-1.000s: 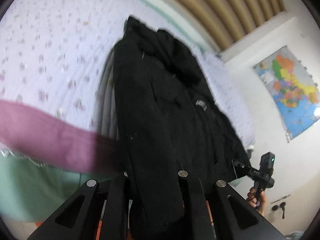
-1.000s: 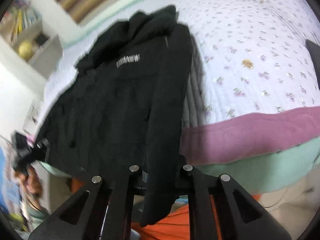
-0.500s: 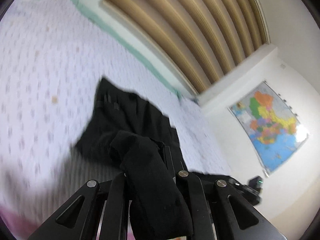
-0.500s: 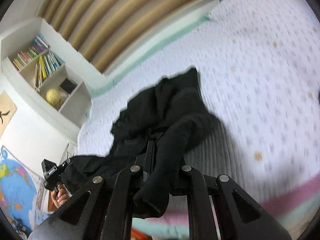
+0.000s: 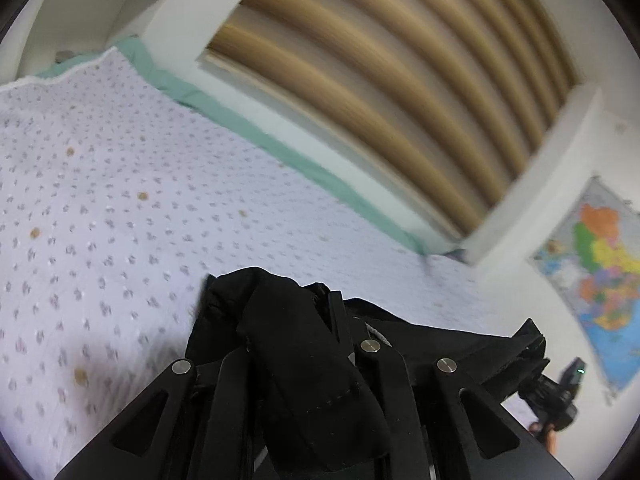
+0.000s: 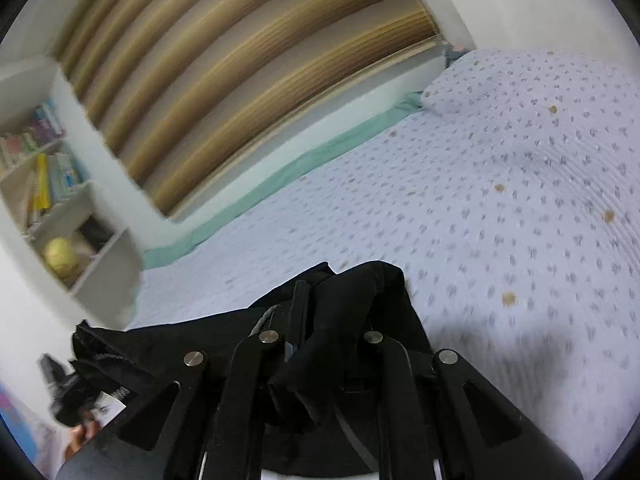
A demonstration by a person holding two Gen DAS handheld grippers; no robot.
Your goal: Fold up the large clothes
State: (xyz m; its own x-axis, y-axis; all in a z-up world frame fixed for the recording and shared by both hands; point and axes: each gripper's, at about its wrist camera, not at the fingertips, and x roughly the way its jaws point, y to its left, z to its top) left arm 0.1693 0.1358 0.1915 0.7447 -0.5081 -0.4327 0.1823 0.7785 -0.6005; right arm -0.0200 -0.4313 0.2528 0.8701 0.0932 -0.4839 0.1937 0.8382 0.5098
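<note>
A large black jacket [image 5: 304, 340] is held between both grippers over a bed with a white flowered quilt [image 5: 100, 208]. My left gripper [image 5: 296, 356] is shut on a thick fold of the jacket, which bunches between and over its fingers. My right gripper [image 6: 320, 344] is shut on another fold of the same jacket [image 6: 344, 304]. The cloth stretches sideways between the two grippers, with the right gripper visible at the lower right of the left wrist view [image 5: 556, 396]. Most of the jacket is hidden under the grippers.
The quilt [image 6: 500, 200] has a green sheet edge [image 6: 280, 176] at the far side, below tan curtains [image 5: 380, 80]. A white bookshelf [image 6: 52, 208] stands left in the right wrist view. A wall map [image 5: 600, 276] hangs right in the left wrist view.
Both grippers have swung forward and up over the bed with the jacket. It lay spread flat a second ago and is now bunched close at the fingers; the bed's front edge is out of view.
</note>
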